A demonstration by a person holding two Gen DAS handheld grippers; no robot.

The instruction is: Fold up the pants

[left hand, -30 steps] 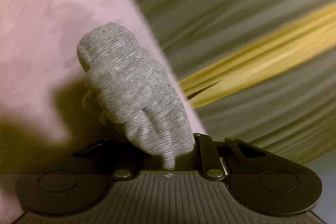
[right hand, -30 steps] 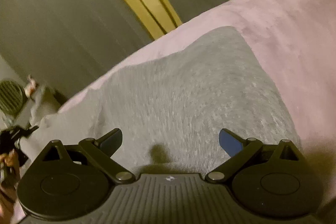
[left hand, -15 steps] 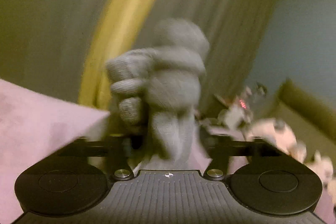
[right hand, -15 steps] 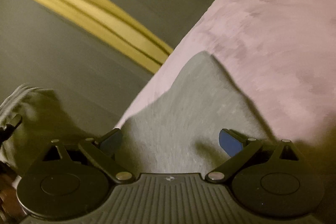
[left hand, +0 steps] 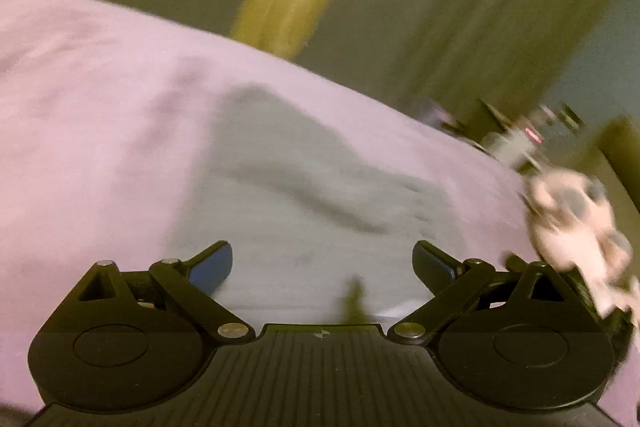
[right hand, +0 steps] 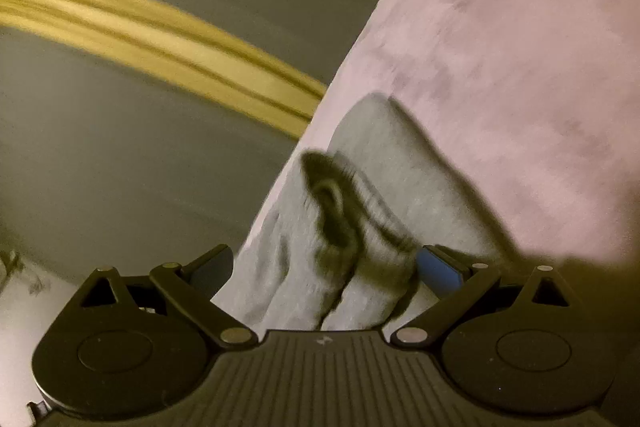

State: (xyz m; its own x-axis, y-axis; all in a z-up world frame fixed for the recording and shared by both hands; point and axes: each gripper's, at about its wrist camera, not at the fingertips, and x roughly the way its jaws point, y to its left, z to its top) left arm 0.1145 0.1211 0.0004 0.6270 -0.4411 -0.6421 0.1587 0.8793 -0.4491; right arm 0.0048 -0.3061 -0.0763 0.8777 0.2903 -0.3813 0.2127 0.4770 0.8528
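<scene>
Right wrist view: our right gripper [right hand: 326, 267] gapes around bunched pants [right hand: 360, 211] centre frame; left gripper [left hand: 322, 263] gapes empty above them

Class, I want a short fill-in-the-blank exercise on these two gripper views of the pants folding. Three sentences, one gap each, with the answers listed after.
1. The pants being folded are ____ in colour.
2. They lie on a ____ bed cover.
3. The jaws of both the left gripper and the right gripper stand ____, gripping nothing.

Missing words: grey; pink; open
</scene>
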